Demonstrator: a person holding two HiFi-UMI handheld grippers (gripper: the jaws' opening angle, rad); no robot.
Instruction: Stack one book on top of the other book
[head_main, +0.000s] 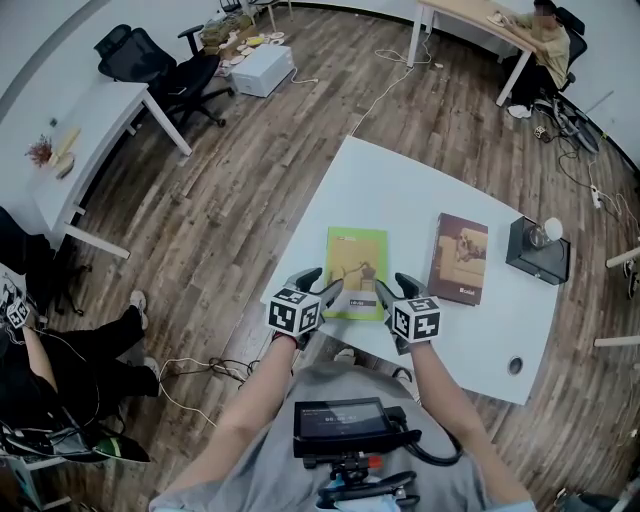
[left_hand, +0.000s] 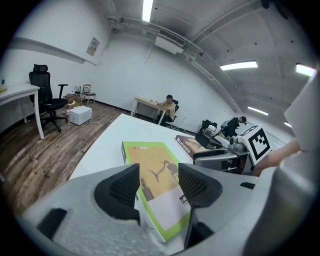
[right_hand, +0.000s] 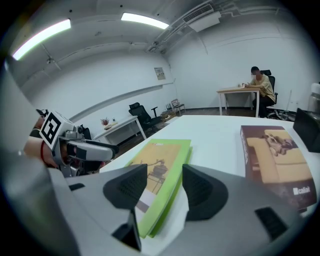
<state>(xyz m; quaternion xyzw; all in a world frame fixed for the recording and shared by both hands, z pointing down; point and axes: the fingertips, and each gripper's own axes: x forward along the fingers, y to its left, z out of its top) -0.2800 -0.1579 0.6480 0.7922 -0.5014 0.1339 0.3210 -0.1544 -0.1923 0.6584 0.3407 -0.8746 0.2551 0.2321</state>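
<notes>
While jaws stand wide, the green book (head_main: 355, 270) lies flat.
Left gripper (head_main: 320, 283) and right gripper (head_main: 397, 287) sit at its near corners.

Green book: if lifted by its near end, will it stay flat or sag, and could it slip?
The green book looks thin and soft-covered, so it would probably droop if held by one end. Its cover seems smooth, so it may slide readily on the white table. Being slim, it is likely light.
</notes>
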